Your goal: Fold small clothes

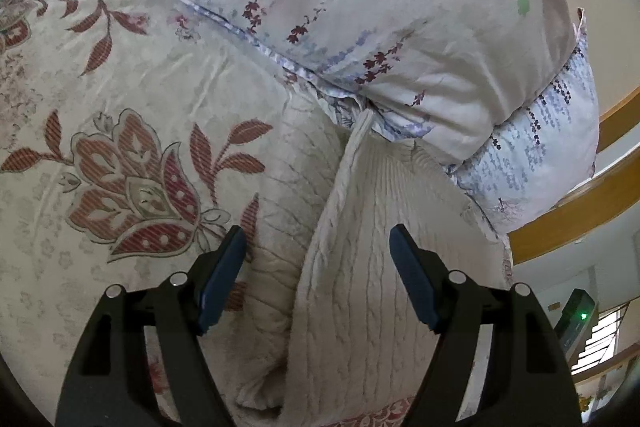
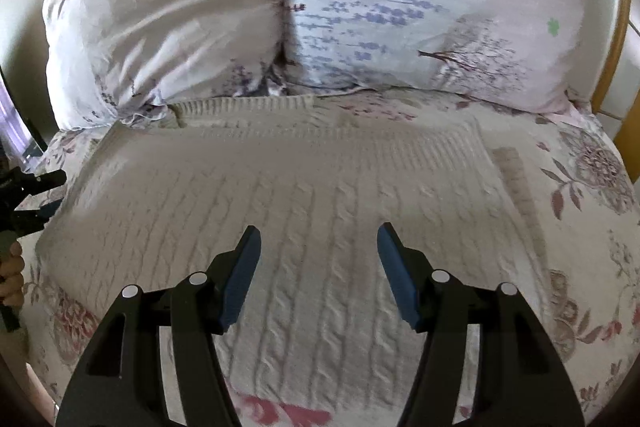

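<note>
A cream cable-knit sweater (image 2: 304, 195) lies spread flat on the floral bedspread (image 2: 592, 227), its far edge touching the pillows. In the left wrist view the sweater (image 1: 360, 267) shows from its side, with a sleeve or folded part (image 1: 288, 187) lying beside the body. My left gripper (image 1: 318, 239) is open and empty just above the sweater's edge. My right gripper (image 2: 318, 239) is open and empty above the middle of the sweater. The left gripper also shows at the left edge of the right wrist view (image 2: 32, 199), held by a hand.
Two floral pillows (image 2: 420, 7) (image 2: 160, 19) stand at the head of the bed behind the sweater. A wooden bed frame (image 1: 580, 223) runs along the right. A device with a green light (image 1: 580, 315) sits beyond the bed.
</note>
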A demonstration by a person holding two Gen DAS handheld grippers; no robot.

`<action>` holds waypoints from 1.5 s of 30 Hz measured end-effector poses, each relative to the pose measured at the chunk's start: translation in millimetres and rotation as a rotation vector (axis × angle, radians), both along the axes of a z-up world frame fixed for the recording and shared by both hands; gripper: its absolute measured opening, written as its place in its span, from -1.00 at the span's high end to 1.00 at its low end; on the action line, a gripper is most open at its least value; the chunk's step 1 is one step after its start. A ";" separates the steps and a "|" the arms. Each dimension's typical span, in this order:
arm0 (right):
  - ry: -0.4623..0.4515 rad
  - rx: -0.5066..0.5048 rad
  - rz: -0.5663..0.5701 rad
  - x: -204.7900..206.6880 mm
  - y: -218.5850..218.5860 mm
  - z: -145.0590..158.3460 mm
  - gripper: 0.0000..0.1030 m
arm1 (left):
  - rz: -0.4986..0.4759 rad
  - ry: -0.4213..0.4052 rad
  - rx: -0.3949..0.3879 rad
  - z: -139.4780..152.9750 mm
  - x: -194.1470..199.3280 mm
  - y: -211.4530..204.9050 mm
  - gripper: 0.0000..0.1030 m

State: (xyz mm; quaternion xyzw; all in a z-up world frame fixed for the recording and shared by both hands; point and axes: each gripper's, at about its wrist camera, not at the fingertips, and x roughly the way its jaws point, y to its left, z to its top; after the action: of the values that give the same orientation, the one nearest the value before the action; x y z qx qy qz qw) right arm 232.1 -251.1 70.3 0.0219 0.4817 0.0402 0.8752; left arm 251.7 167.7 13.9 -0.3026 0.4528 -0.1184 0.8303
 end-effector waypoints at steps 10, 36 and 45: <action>0.020 -0.056 0.010 8.8 8.2 -19.5 -0.28 | -0.015 -0.004 -0.013 -0.4 2.5 -9.8 -0.44; 0.002 -0.060 0.022 8.3 8.8 -20.2 -0.32 | -0.049 0.031 -0.110 -5.2 11.5 -20.5 0.55; -0.002 -0.060 0.025 8.0 8.7 -20.7 -0.32 | -0.079 -0.109 -0.197 38.5 8.9 -36.6 0.65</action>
State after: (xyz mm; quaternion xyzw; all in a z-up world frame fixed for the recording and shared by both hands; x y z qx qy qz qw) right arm 240.0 -242.3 49.6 -0.0102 0.4818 0.0365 0.8754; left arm 260.6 131.0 52.3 -0.3575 0.4050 -0.2112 0.8146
